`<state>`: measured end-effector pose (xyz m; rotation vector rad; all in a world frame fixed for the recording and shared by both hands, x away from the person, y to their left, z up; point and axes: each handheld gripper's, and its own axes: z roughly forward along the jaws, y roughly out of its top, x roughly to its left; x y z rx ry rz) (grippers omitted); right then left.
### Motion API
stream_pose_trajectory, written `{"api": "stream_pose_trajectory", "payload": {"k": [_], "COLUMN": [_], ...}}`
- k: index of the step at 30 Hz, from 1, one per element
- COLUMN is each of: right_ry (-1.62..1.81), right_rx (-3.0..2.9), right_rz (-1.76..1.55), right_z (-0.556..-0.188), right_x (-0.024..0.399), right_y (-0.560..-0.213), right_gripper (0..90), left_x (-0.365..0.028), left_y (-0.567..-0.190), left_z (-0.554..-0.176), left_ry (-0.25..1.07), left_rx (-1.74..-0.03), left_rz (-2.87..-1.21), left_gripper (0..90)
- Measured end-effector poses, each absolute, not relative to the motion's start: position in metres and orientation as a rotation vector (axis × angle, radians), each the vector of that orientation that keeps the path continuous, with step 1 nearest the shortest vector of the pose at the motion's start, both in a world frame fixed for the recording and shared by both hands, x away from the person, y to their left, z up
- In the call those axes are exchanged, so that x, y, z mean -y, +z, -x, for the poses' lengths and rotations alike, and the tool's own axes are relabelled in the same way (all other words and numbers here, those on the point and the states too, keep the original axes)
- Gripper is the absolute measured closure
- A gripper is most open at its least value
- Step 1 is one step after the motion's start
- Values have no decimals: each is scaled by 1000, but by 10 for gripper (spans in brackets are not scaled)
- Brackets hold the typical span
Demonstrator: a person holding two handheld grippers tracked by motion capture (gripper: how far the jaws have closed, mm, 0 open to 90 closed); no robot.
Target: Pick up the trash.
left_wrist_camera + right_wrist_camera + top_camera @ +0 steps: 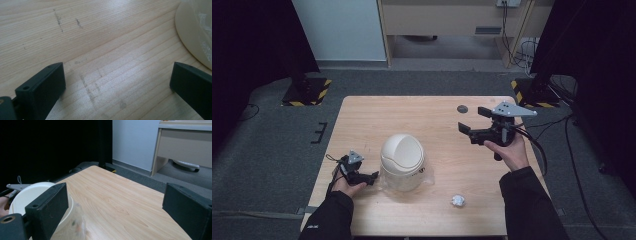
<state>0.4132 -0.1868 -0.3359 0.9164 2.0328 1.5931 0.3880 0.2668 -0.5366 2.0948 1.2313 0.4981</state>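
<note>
Here we have the cream swing-lid bin [402, 161] standing upright near the middle of the wooden table [422, 115], a clear liner bag [428, 175] spilling out around its base. We judge it light, hollow plastic: stiff in the wall, smooth and a touch slippery on that dome, and likely to skate across the table if nudged from one side only. The flap in the dome looks free to swing, so that is no place to grip; the straight lower wall or the rim under the dome seems the safer hold, with one jaw pressing each side. The liner is soft film and will crumple rather than carry anything.

Our left gripper [373, 176] rests low on the table just beside the bin's base, jaws spread wide with nothing between them; in the left gripper view the bin's pale curve [192, 32] sits just off one jaw. Our right gripper [473, 126] is lifted above the table's far right, well apart from the bin, jaws also gaping and empty.

A crumpled paper ball [457, 201] lies near the front edge, to the bin's right, untouched. A small dark disc [462, 108] sits near the far edge. Beyond the light, scuffed woodgrain: grey carpet, black curtains either side, a pale desk [185, 142] at the back.
</note>
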Motion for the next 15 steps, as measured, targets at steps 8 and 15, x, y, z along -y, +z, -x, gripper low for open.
{"api": "stream_pose_trajectory", "payload": {"k": [8, 15], "right_ry": [1595, 1612], "right_rx": [-2070, -2088], "right_rz": [-868, -854], "right_z": [-418, -422], "right_x": [163, 142], "right_y": [-331, -335], "right_gripper": [69, 75], "left_x": [-267, -268], "left_y": [-536, -537], "left_z": [-388, -388], "left_ry": [493, 493], "left_rx": [-1225, -1224], "left_rz": [-2099, -2100], "left_gripper": [0, 0]}}
